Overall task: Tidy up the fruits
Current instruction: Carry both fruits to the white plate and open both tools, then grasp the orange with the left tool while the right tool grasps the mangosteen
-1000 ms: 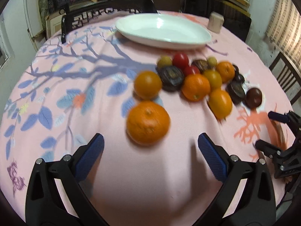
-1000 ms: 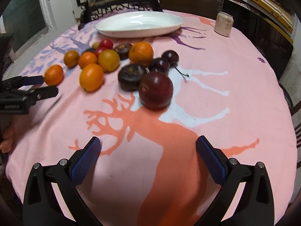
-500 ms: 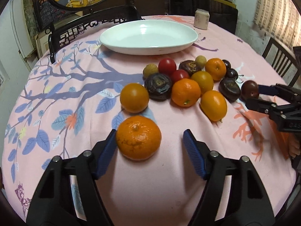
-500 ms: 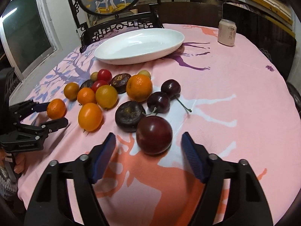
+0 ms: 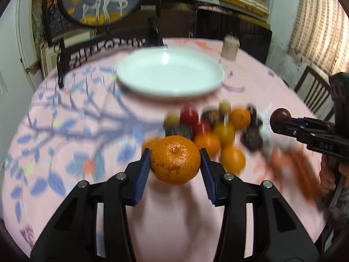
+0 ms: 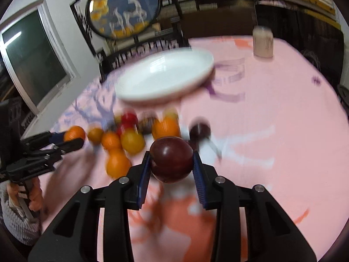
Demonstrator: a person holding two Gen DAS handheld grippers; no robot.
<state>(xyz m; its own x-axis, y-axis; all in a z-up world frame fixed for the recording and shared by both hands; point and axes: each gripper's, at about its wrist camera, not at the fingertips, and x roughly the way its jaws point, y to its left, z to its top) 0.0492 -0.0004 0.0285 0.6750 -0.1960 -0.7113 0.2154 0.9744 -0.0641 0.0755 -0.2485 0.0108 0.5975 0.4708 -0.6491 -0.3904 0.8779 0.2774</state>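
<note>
Fruits: tangerine [image 5: 175, 160] pinched between closing left gripper [image 5: 175, 170] fingers, plum [image 6: 171, 159] between closing right gripper [image 6: 171, 170], both short of white plate [image 5: 139, 83]; round skins may slip, dropping onto pile.

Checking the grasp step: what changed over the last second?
Both grippers' jaws are closing: the left gripper took hold of the mandarin, the right gripper the dark plum, and both fruits are lifted. The white plate stays empty; the fruit cluster stays put.
</note>
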